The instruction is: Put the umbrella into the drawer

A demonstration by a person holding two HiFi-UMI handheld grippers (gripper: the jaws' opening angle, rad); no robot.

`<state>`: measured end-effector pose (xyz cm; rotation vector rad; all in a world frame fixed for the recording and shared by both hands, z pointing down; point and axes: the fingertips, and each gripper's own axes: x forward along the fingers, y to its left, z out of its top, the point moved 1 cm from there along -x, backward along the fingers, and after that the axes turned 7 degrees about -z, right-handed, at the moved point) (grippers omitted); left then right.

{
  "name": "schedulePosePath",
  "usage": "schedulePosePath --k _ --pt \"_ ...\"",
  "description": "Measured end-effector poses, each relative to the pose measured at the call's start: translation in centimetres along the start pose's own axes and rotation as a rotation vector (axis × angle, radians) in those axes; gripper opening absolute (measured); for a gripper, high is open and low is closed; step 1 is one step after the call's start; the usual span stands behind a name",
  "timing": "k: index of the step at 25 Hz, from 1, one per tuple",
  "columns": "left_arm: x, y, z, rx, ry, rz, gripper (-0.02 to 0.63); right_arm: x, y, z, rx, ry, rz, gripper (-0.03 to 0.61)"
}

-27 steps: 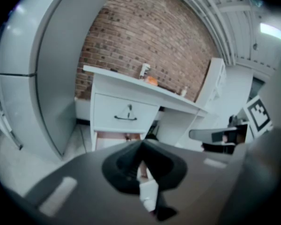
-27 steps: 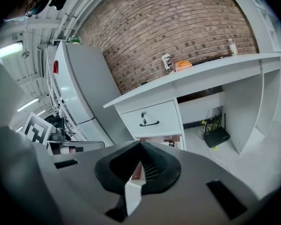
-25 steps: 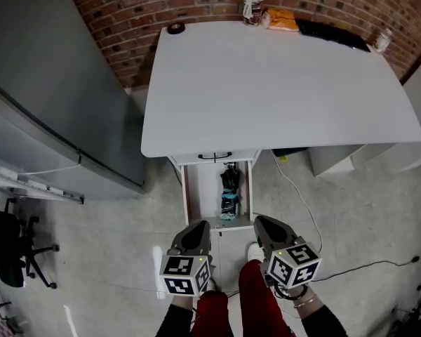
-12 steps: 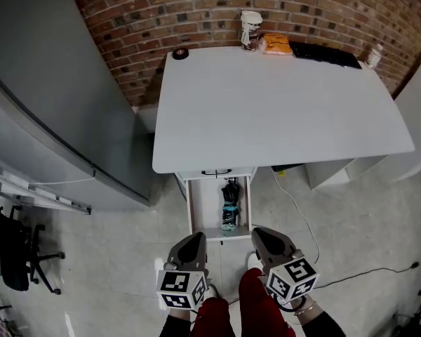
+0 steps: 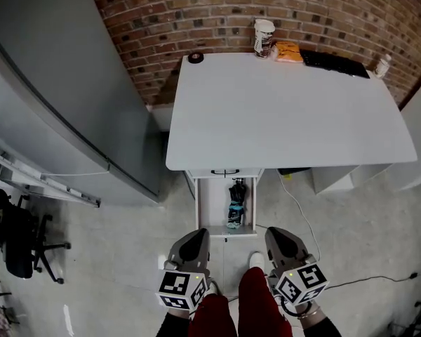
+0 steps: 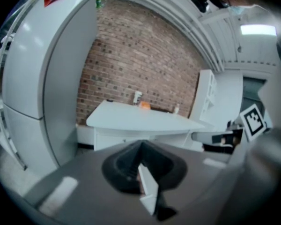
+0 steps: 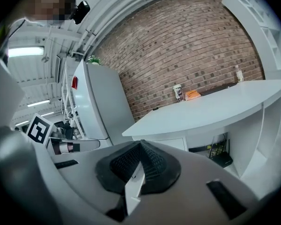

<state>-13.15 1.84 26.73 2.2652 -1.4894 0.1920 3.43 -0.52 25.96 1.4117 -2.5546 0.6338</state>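
A tall grey appliance, probably a refrigerator, stands left of a white table set against a brick wall. Under the table's near edge, toward its left corner, a drawer hangs open. In front of it the left gripper and right gripper hover side by side, each with jaws pressed together on nothing. A folded black and teal umbrella lies inside the drawer. A cup and an orange packet sit at the table's far edge.

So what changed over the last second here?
The view pulled back from the table and open drawer; the person seems to have risen, left claw and right claw with them. Unchanged: umbrella lying in the drawer, both claws shut and empty.
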Motion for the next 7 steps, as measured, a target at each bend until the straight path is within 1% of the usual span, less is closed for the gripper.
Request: schedulePosePath --k 3,7 --pt "-0.9 -0.4 0.6 0.018 -0.011 -0.004 0.003 -1.1 0.1 0.6 -0.006 -0.029 -0.001 0.002" --pt "-2.2 -1.1 1.2 0.03 -0.023 -0.018 0.003 -2.8 0.5 1.5 0.014 -0.063 -0.006 0.002"
